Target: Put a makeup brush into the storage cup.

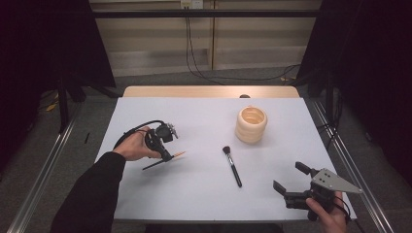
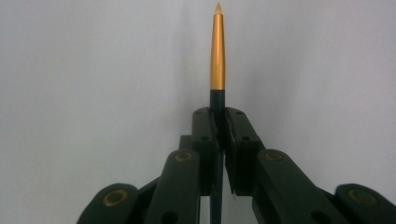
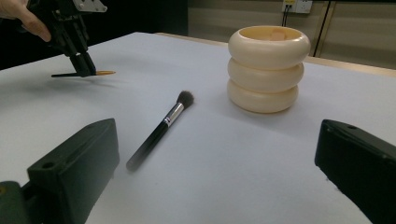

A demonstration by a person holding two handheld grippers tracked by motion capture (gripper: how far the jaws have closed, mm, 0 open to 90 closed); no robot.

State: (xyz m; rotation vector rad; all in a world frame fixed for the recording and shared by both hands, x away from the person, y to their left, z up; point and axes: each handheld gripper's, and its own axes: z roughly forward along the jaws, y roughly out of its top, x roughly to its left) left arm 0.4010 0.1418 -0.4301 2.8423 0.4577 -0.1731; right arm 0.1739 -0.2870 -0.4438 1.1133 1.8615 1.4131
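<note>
Pencil: dark shaft, gold tip.

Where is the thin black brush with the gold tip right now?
In the high view the thin black gold-tipped brush sits on the table's left side, clamped in the left gripper, left of the black makeup brush.

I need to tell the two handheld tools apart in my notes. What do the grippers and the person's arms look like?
Both grippers are black with two blocky jaws on linked arms. The left gripper has brass-coloured pivot pins and trails a black cable; its arm wears a black sleeve. The right gripper carries a grey three-cornered plate with small holes.
</note>
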